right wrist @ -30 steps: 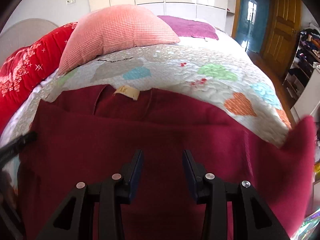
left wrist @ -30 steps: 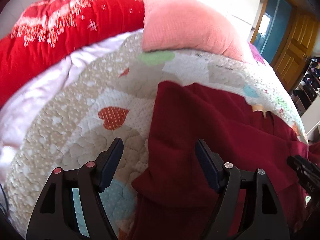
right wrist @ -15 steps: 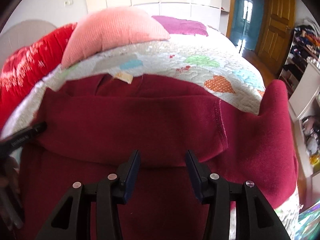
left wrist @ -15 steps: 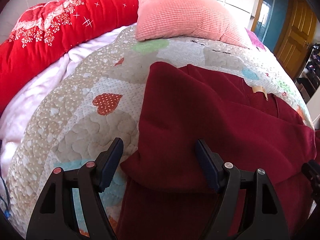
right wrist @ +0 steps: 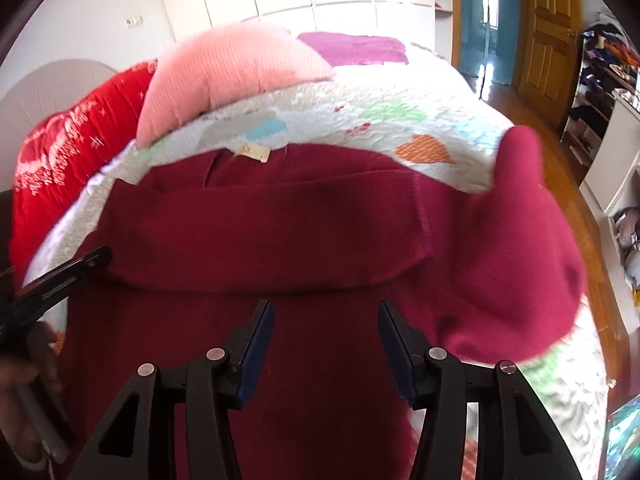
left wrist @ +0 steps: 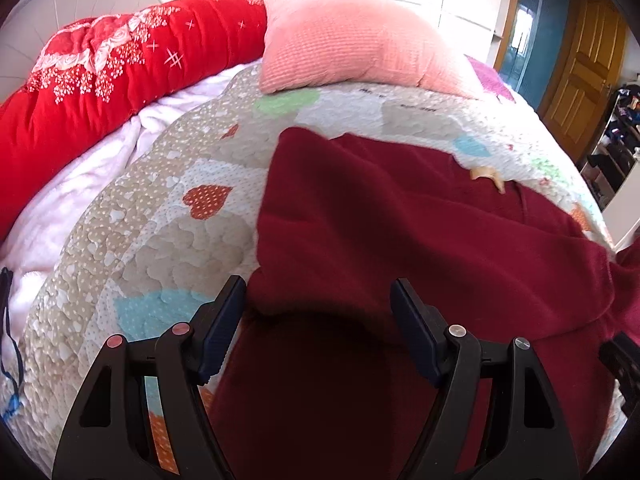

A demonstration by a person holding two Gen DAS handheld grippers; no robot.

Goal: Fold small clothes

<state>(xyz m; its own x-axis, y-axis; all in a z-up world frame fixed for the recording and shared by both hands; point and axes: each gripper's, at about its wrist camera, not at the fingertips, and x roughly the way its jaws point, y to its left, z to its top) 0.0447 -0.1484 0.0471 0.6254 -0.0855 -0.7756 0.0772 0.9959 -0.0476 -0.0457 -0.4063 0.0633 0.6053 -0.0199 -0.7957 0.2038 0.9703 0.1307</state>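
Observation:
A dark red garment lies on the quilted heart-pattern bedspread, its far part folded toward me with a tan neck label showing. My left gripper is open and empty, its jaws either side of the fold's lower left edge. In the right wrist view the garment fills the middle, and a sleeve bulges up at the right. My right gripper is open and empty just in front of the fold's edge. The left gripper's tip shows at the left.
A pink pillow and a red flowered duvet lie at the head of the bed. A purple cloth lies beyond the pillow. Wooden doors and a cluttered shelf stand at the right.
Both grippers have drawn back toward me from the fold. The right gripper's jaws have opened wider. The right sleeve now stands up higher at the right.

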